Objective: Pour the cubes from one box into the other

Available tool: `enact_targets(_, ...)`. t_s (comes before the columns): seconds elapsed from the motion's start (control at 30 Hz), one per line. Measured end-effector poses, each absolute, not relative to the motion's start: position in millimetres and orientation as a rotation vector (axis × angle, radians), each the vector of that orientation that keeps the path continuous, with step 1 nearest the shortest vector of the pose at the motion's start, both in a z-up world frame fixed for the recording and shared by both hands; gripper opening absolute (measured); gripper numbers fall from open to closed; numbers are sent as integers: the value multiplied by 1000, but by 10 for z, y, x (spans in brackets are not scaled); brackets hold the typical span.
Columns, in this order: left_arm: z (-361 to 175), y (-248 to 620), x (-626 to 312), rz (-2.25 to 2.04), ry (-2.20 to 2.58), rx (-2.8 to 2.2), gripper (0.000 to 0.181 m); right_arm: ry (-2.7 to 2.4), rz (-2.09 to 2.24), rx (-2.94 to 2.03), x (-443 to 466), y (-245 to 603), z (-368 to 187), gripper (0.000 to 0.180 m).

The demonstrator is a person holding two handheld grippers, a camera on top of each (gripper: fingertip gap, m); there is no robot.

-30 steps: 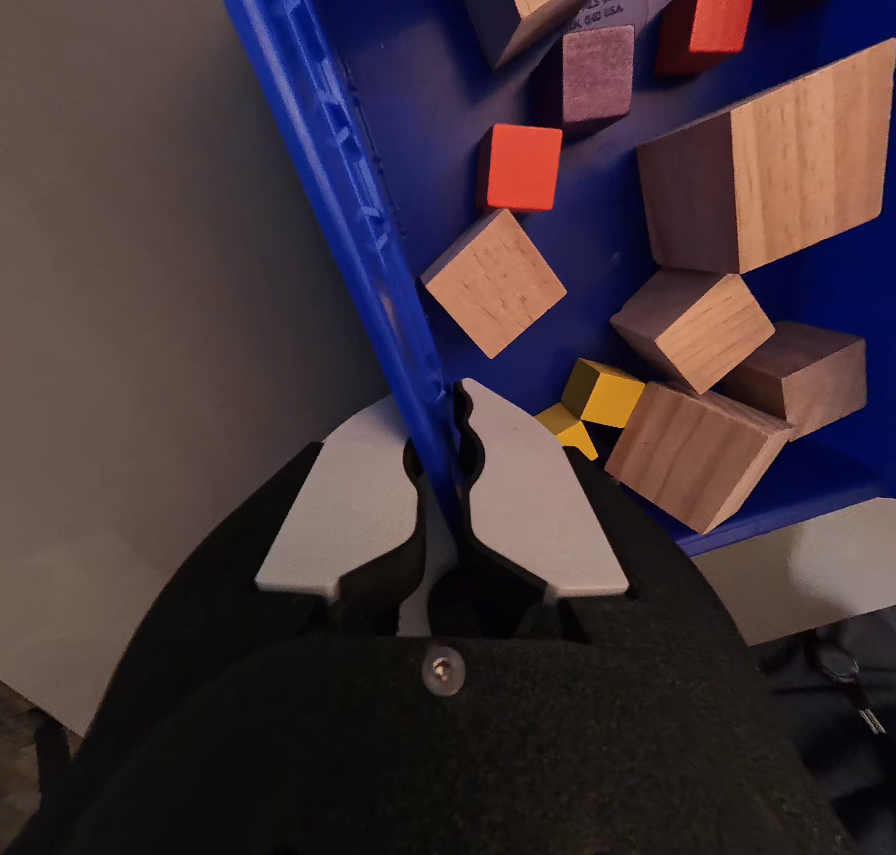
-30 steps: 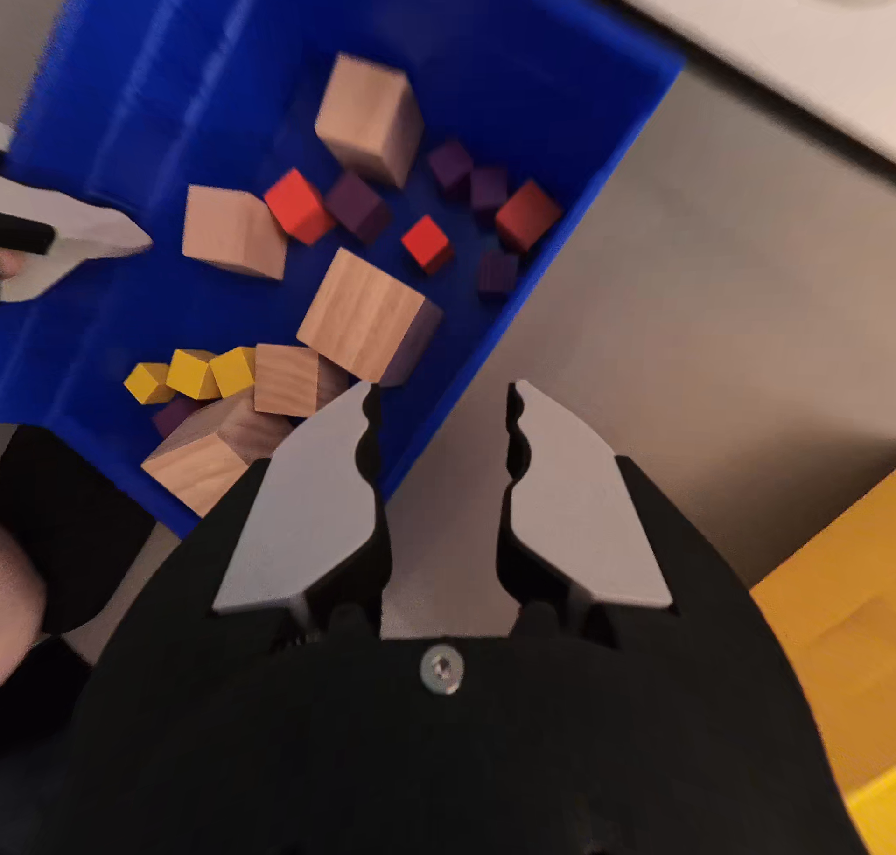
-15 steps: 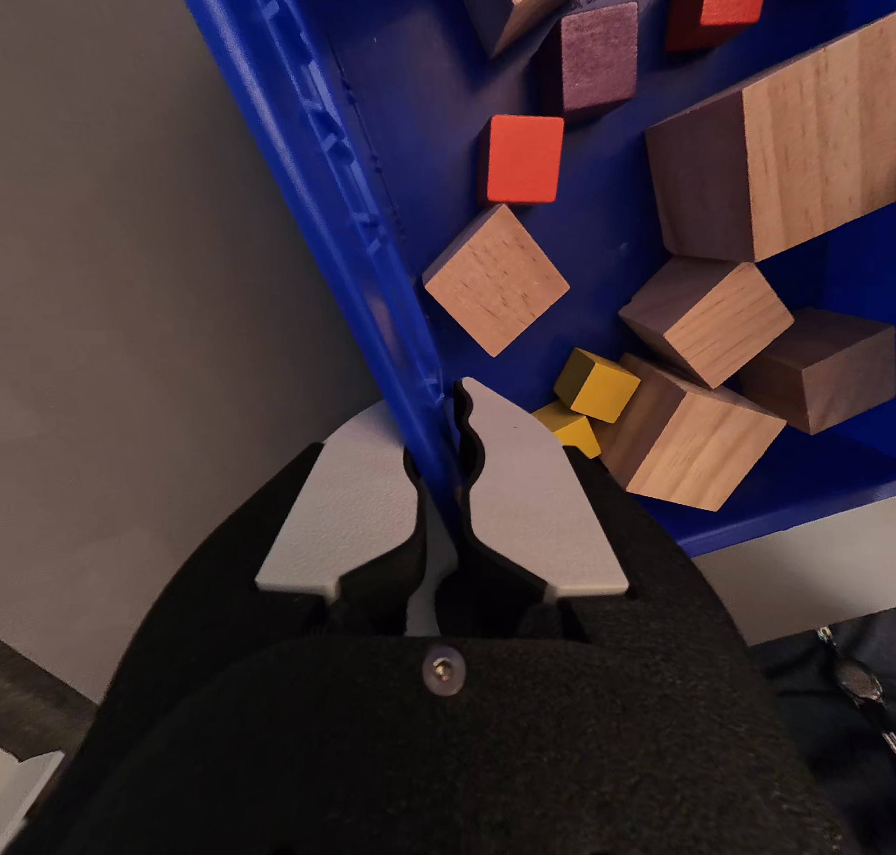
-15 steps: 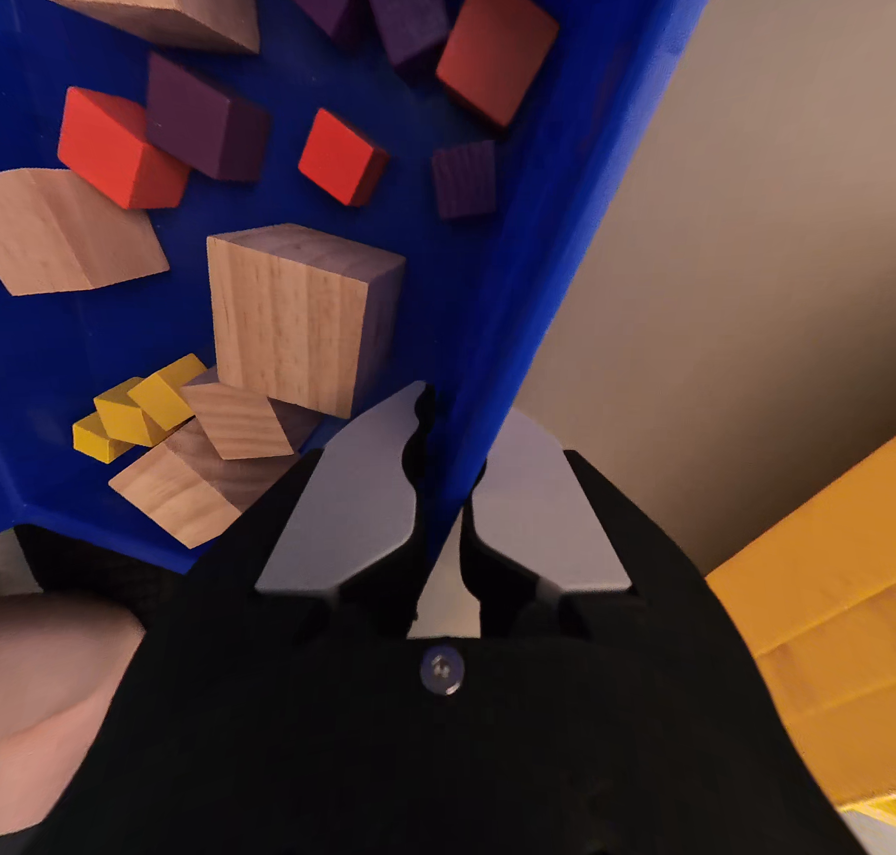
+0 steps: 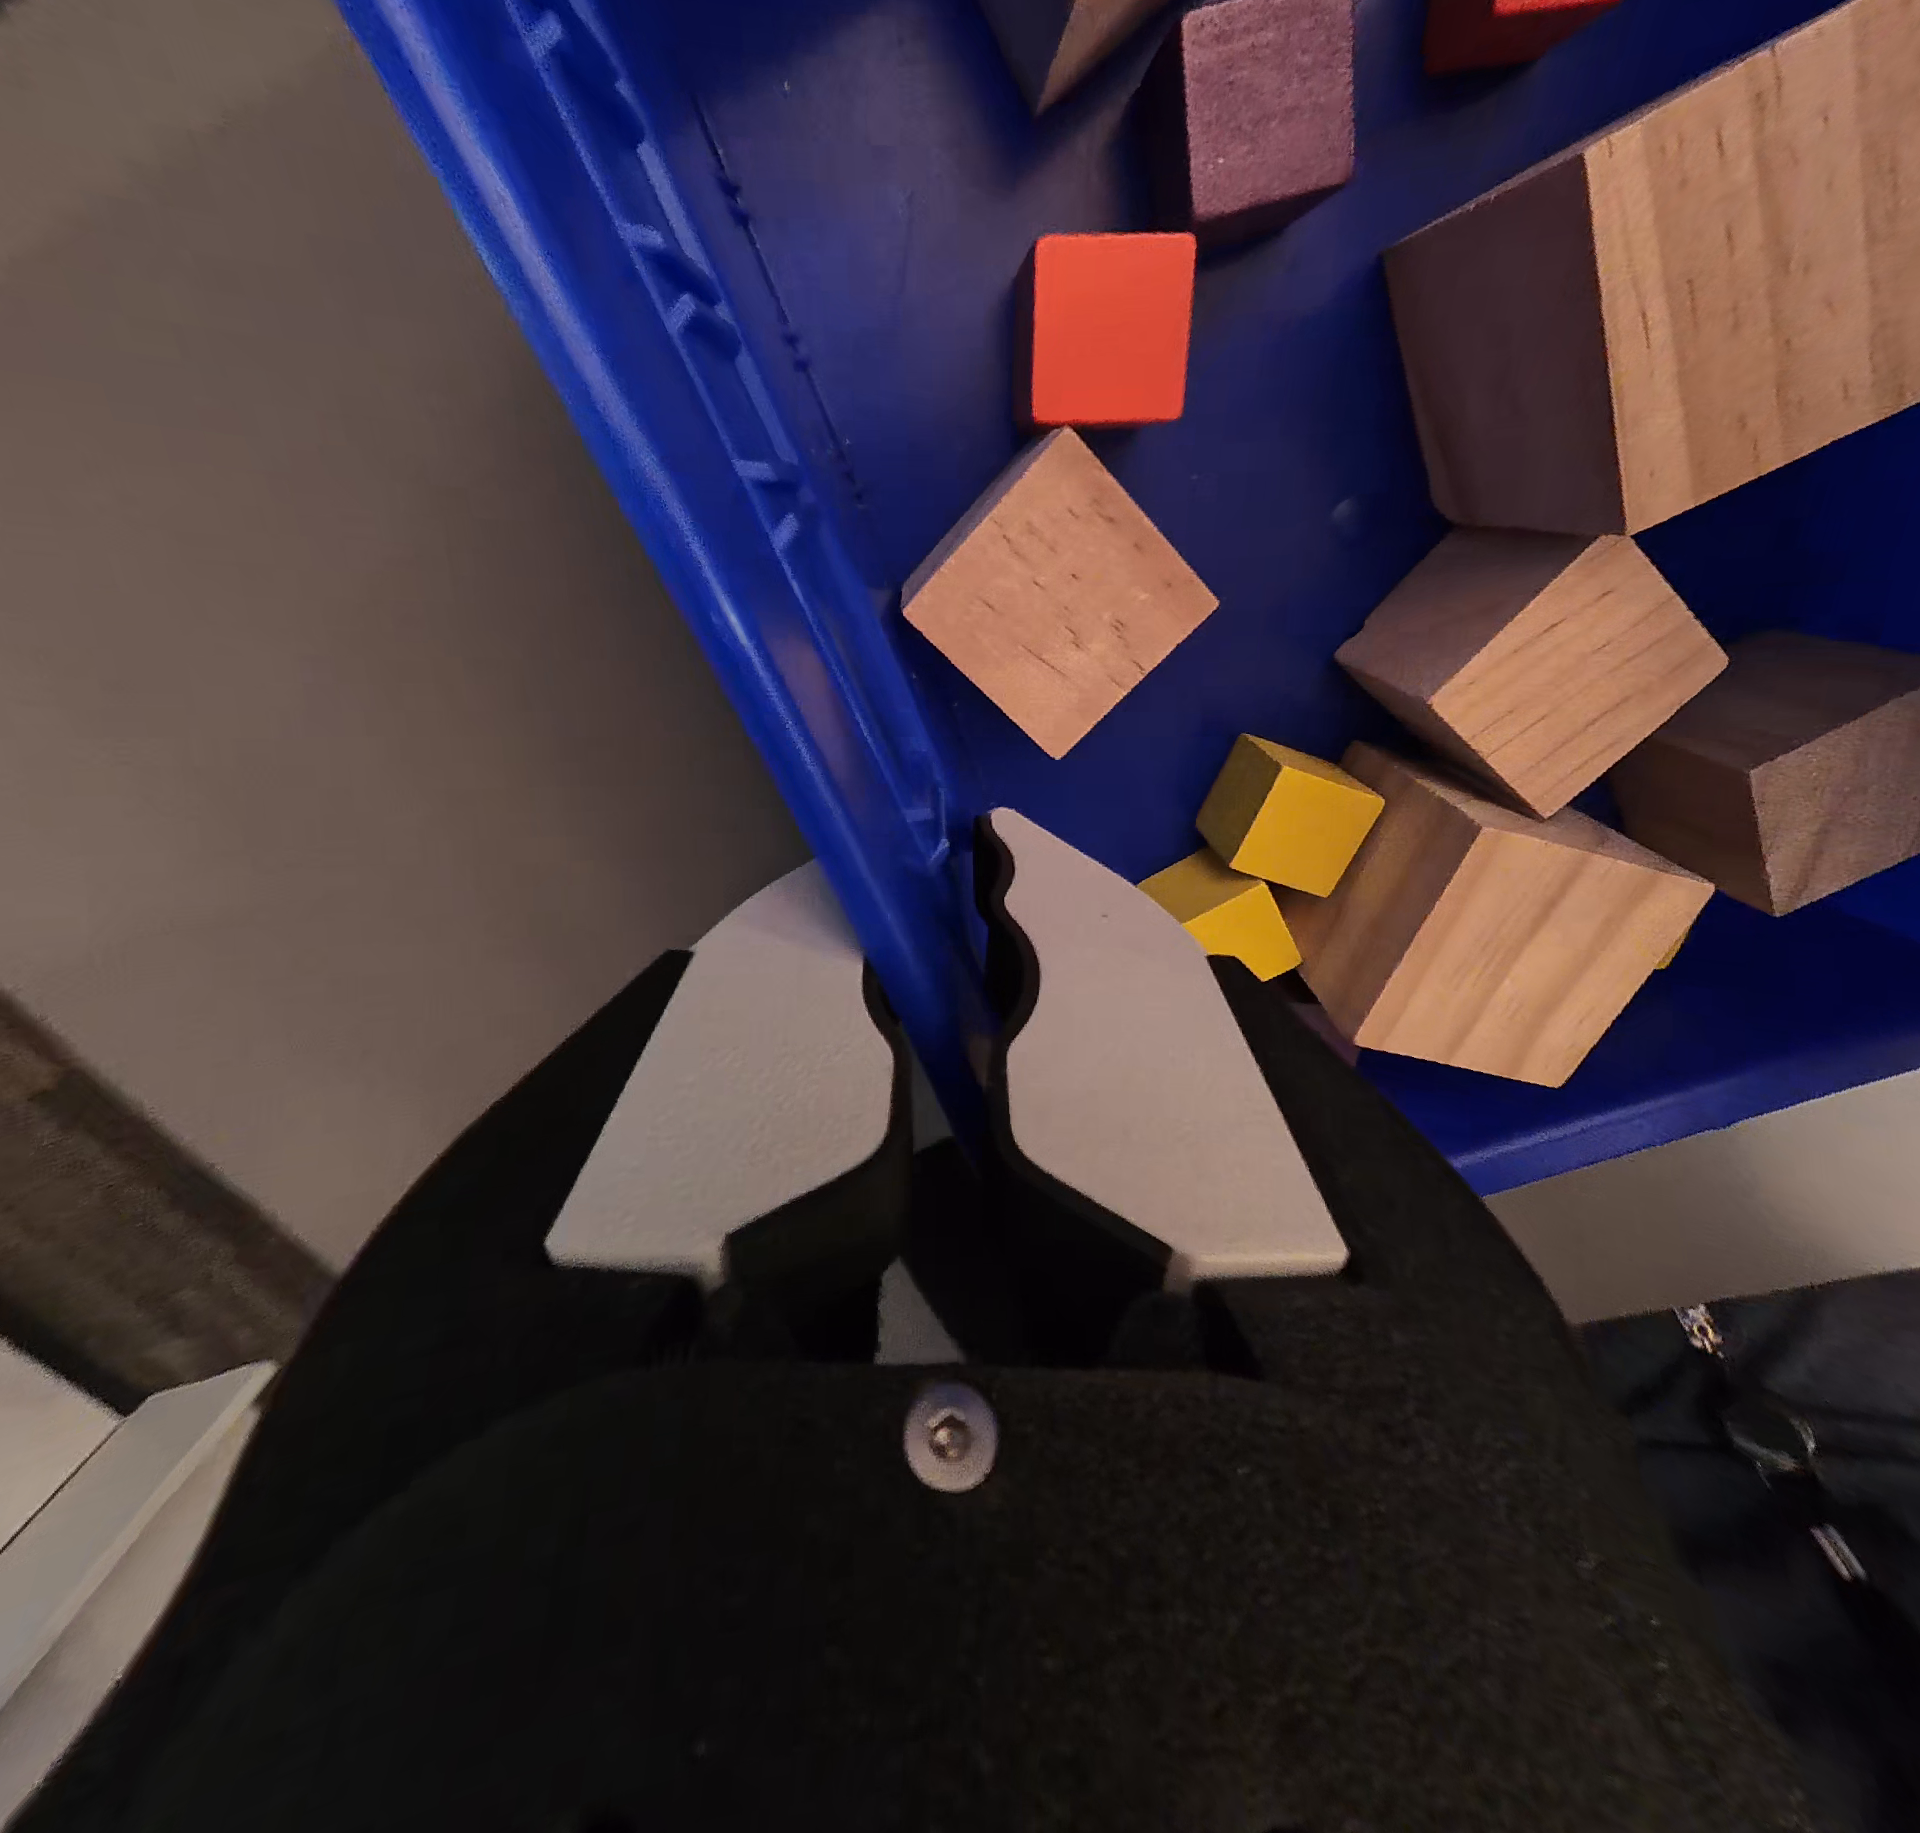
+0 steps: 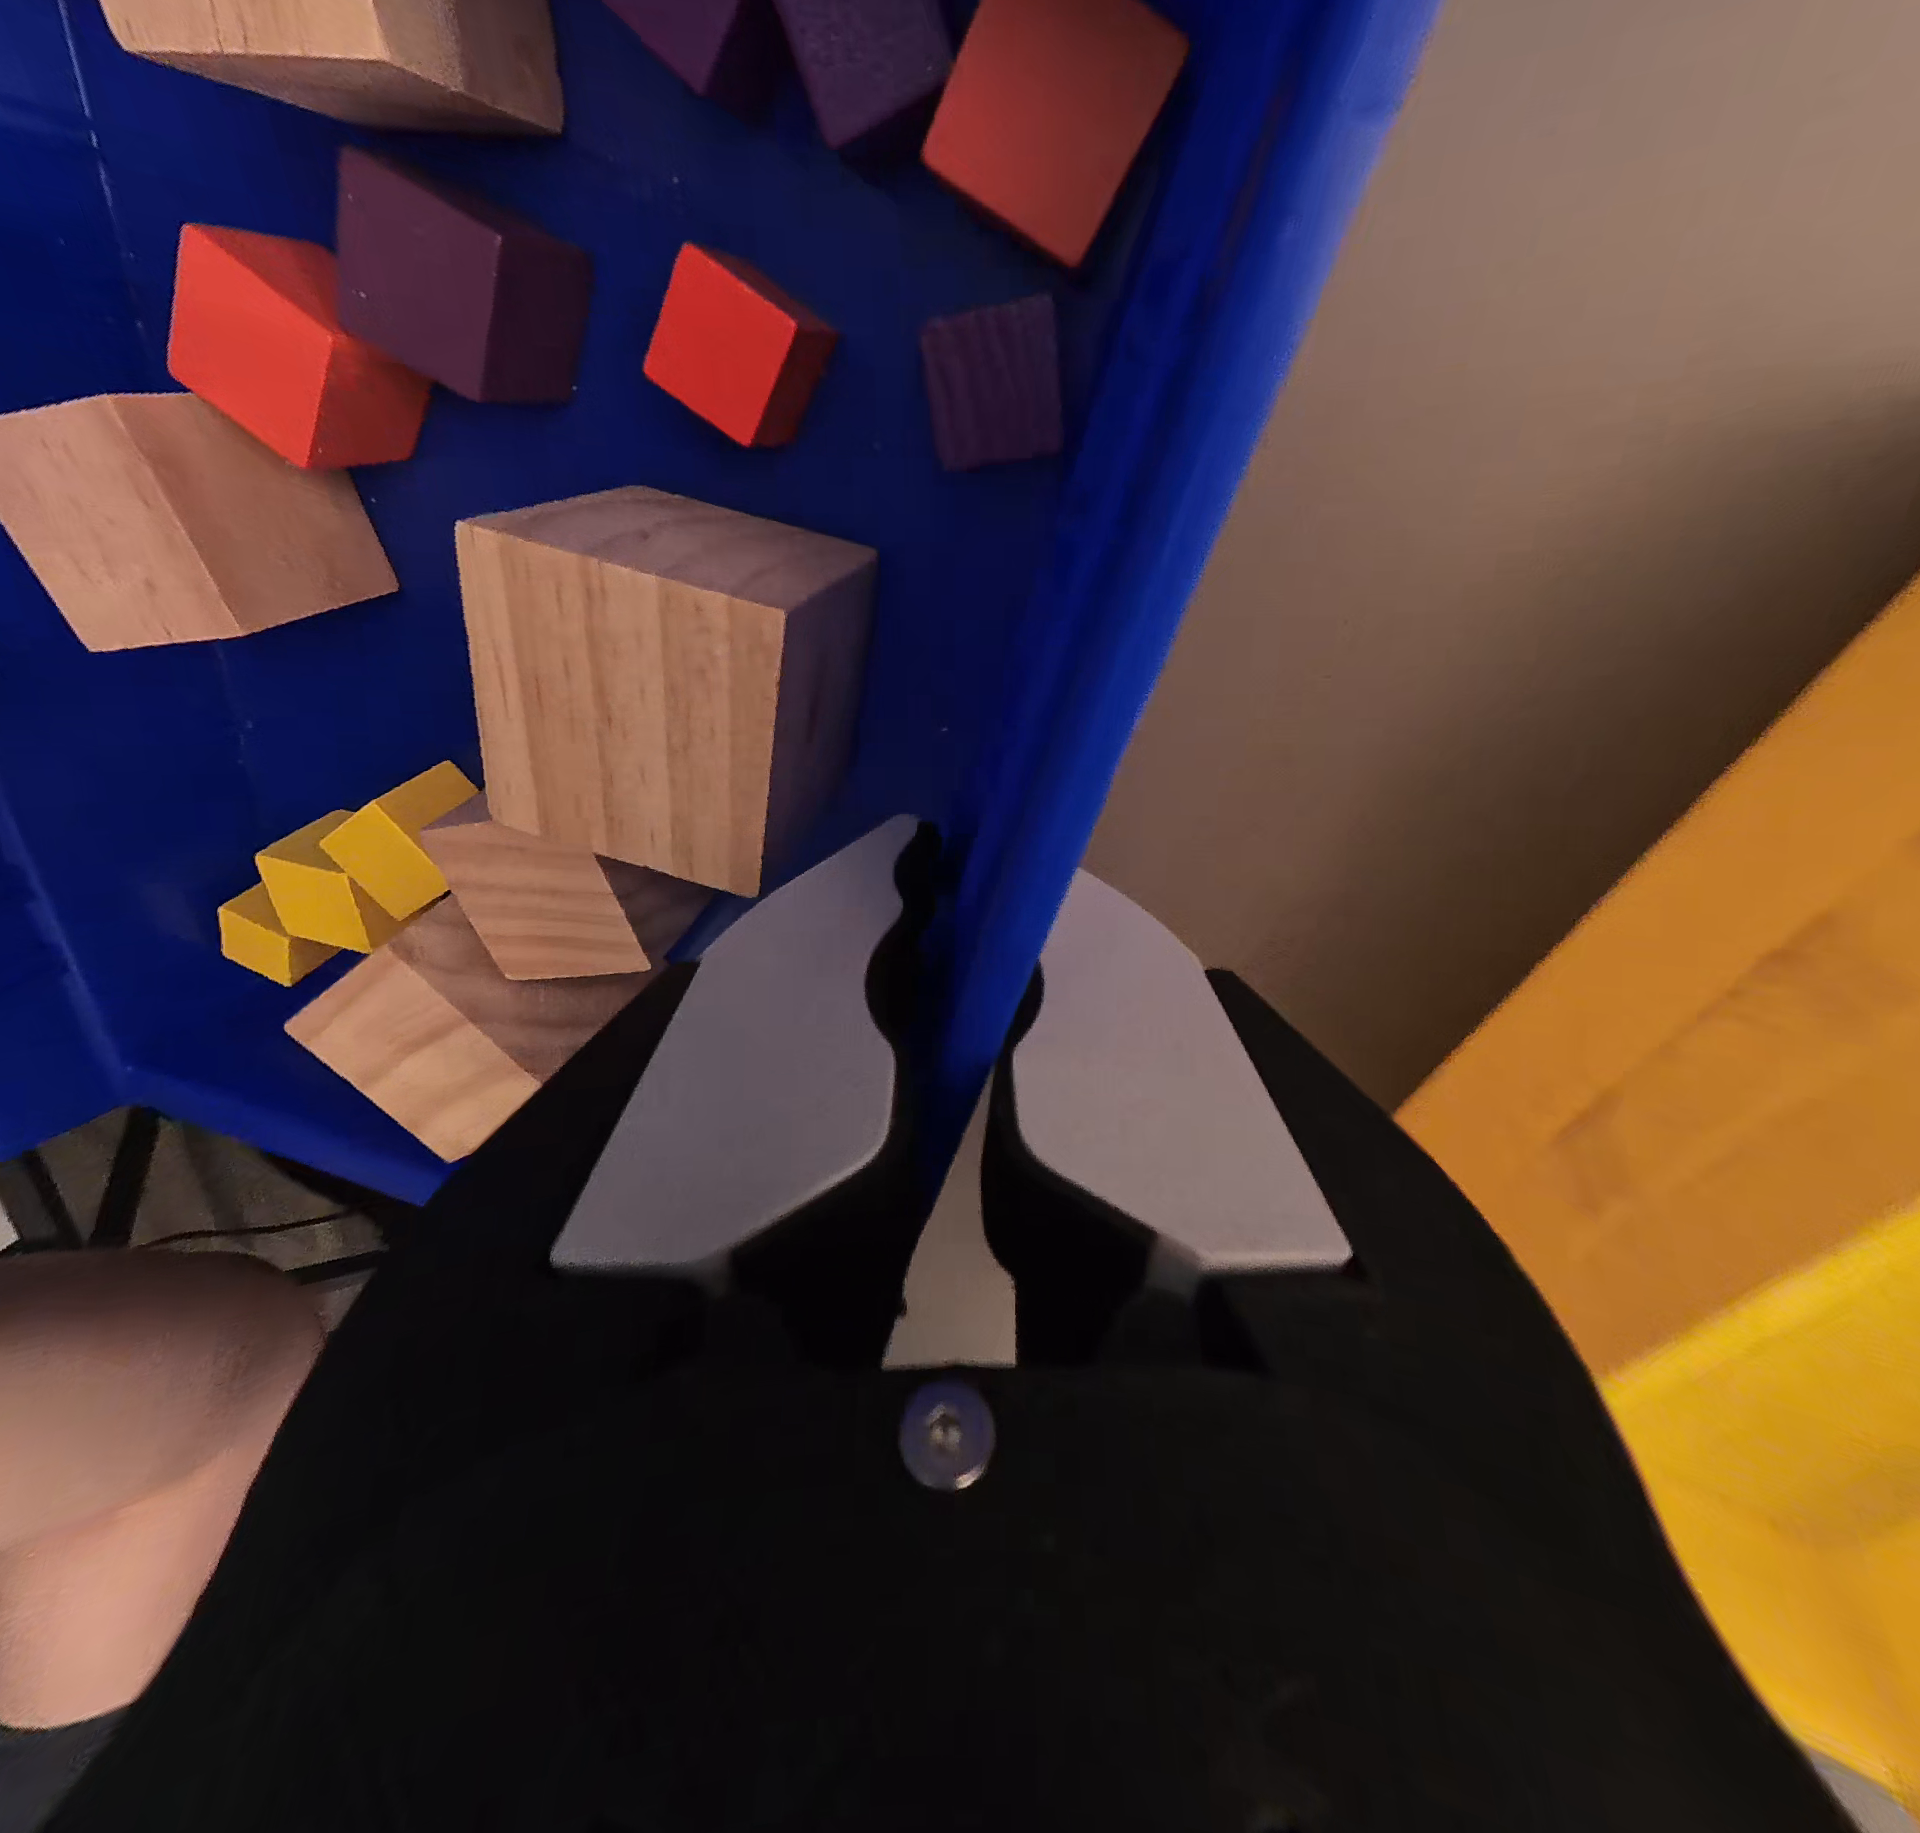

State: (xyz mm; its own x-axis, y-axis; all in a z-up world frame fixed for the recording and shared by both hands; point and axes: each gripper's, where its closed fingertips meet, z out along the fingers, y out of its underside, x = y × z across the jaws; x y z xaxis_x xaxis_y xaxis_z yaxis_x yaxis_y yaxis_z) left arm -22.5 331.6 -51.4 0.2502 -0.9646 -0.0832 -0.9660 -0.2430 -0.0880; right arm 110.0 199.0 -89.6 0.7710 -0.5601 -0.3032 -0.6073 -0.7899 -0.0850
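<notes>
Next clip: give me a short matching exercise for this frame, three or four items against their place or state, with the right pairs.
Items:
1. left gripper
2. right gripper
3. yellow cubes
4. yellow box

Place or state:
A. heaped with wooden blocks in the blue box's near corner
B. outside the blue box, to the right
C. shut on the blue box's left wall
D. shut on its right wall

Pairs: 1-C, 2-D, 3-A, 4-B
</notes>
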Motion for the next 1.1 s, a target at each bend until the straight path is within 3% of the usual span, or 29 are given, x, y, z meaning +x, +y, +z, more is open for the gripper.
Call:
enact_targets(0.23,647,3035,567,100,1880,-2227,9,951,372,-2630,1781,1672,124,6)
enact_targets(0.37,1057,2694,1261,16,1915,-2056,9,1047,232,-2531,2350,1219,619,6)
enact_targets(0.53,1017,2103,2049,-279,1960,-1909,8,1185,28,-2428,2980,478,814,6)
enact_targets(0.73,729,1554,2618,-409,1974,-1780,7,1238,-155,-2339,3435,-158,647,6)
enact_targets(0.93,513,1277,2886,-502,1956,-1726,6,1217,-212,-2258,3671,-460,399,6)
enact_targets(1.1,575,1209,3023,-632,1840,-1626,6,1127,-360,-2144,3807,-534,510,6)
